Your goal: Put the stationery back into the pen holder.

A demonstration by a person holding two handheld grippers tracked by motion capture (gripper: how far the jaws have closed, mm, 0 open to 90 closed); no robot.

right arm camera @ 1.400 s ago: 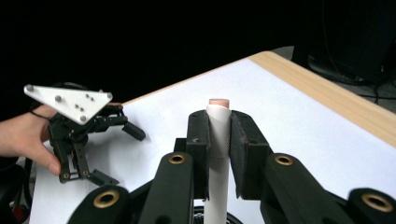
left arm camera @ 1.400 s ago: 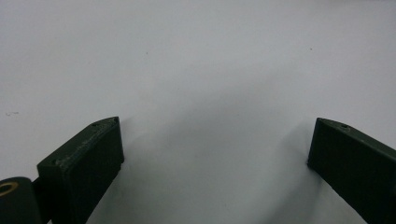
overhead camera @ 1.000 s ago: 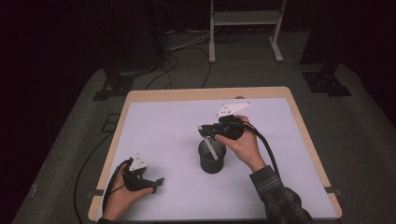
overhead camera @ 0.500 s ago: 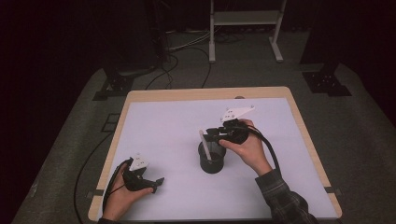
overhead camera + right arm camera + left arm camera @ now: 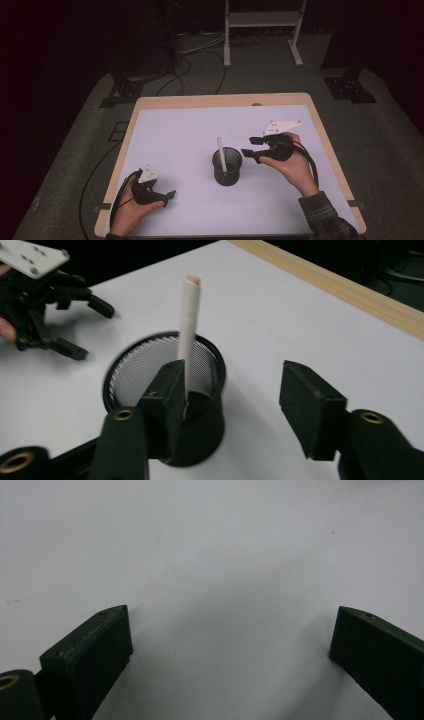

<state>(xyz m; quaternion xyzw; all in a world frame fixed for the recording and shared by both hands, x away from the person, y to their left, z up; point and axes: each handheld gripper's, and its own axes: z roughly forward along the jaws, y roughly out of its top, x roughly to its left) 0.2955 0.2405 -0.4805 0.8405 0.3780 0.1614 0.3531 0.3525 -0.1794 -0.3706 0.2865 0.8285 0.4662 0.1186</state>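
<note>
A white pen (image 5: 221,154) stands in a black mesh cup (image 5: 227,169) in the middle of the table (image 5: 165,130). Its long side points up and leans a bit away from the person. The right gripper (image 5: 251,146) sits just beside the cup; its jaws have just been opening and hold nothing. The left gripper (image 5: 169,196) rests near the front edge, jaws spread wide and empty.

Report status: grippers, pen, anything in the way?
Right gripper jaws just opened, empty, beside cup. Pen stands in cup, leaning on rim. Left gripper open, empty, on table. Nothing in the way.
</note>
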